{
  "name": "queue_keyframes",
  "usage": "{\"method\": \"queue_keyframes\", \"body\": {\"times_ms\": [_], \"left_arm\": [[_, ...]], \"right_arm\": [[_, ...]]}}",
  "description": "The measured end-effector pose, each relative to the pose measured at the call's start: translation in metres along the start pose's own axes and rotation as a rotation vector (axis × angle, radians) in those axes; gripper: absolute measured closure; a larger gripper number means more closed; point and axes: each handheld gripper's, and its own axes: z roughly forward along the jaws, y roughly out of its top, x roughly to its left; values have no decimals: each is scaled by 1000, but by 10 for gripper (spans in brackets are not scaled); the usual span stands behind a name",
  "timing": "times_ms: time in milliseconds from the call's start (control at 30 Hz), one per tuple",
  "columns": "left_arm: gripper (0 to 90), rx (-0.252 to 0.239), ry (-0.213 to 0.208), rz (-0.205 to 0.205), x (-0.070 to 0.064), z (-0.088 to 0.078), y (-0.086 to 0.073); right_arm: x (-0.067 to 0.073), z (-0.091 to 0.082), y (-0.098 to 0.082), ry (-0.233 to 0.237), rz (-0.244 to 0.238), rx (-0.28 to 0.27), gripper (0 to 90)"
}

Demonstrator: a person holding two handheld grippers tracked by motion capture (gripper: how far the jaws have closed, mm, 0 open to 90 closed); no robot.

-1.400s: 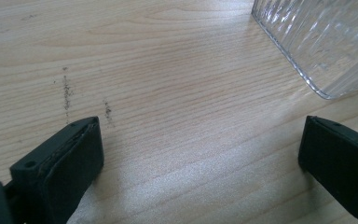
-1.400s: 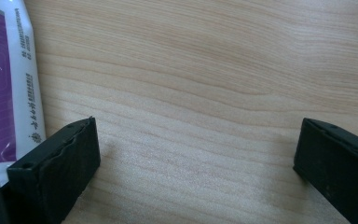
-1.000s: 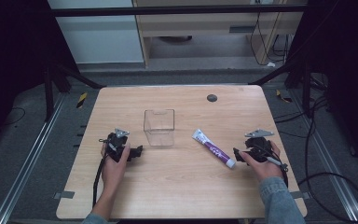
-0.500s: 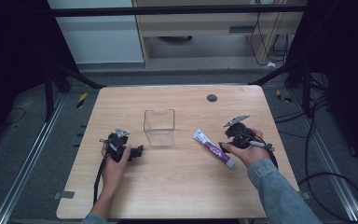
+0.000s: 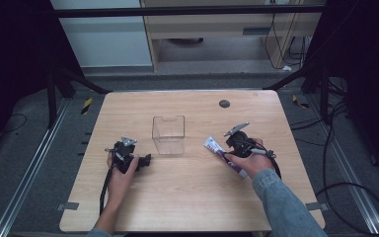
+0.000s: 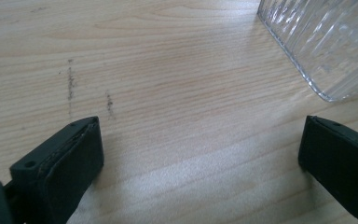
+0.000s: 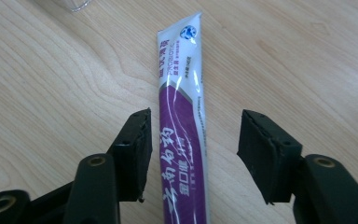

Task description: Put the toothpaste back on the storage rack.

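Seen from above: a pale wooden bench [image 5: 187, 197] on a dark metal frame, two hand-held tools at work on its near half. At left, the left claw [image 5: 145, 161] resting low on the wood in a person's left hand [image 5: 120, 173], cable trailing back toward the bench edge. In the left gripper view, jaws spread wide over bare grain, a few dark scuff marks [image 6: 70, 84] on the wood ahead, nothing between the pads. Upper right of that view, the ribbed corner of a clear plastic container [image 6: 326, 42], apart from the jaws. From the high view, the same container [image 5: 168, 135] standing upright near the bench centre, apparently empty, though hard to confirm through the clear walls. At right, the right claw [image 5: 225, 146] held in the right hand [image 5: 249, 163], denim sleeve [image 5: 284, 207] entering from the bottom edge. In the right gripper view, jaws open on either side of a white and purple toothpaste tube [image 7: 182, 140] lying flat on the wood, left pad close beside its edge, right pad clearly apart from it, no grip closed. Tube [image 5: 224, 157] just right of the container, crimped end toward it. Small dark round disc [image 5: 224, 103] near the far edge.
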Motion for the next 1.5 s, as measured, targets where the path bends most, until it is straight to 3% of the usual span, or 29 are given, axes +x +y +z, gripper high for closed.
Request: {"method": "queue_keyframes", "body": {"times_ms": [133, 367, 567, 667, 1033, 1500], "left_arm": [[0, -1, 3, -3, 0, 0, 0], [0, -3, 6, -8, -1, 0, 0], [0, 0, 9, -11, -1, 1, 1], [0, -1, 9, -11, -1, 1, 1], [0, -1, 9, -10, -1, 1, 1], [0, -1, 7, -8, -1, 1, 1]], "right_arm": [[6, 3, 5, -7, 2, 10, 443], [6, 14, 22, -11, -24, 41, 579], [10, 24, 29, -7, -43, 64, 576], [14, 32, 32, -34, -55, 84, 591], [15, 52, 34, -44, -58, 128, 504], [14, 63, 33, -57, -65, 155, 568]]}}
